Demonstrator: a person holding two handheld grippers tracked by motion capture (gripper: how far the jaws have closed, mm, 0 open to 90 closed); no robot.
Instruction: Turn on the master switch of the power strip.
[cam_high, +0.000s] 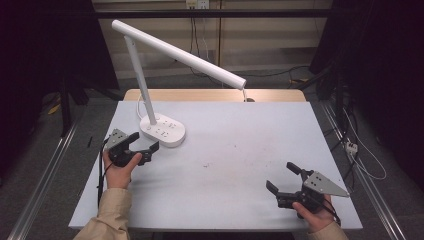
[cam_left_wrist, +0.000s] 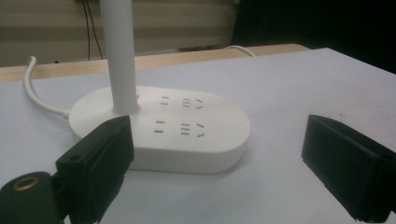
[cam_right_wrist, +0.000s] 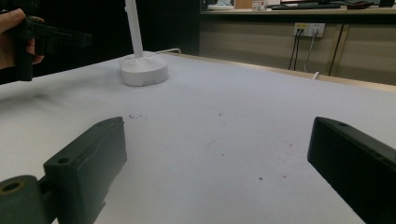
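Lamp (cam_high: 162, 131) stands at the far left of the table (cam_high: 235, 150), its oval white base flat on the surface, its post upright and its long head angled out to the right above the tabletop. Left gripper (cam_high: 145, 141) sits just beside the near side of the base, jaws spread wide and empty, one jaw close to the base edge in the left gripper view. Right gripper (cam_high: 282, 177) rests at the near right, well apart from the lamp, jaws spread, holding nothing.
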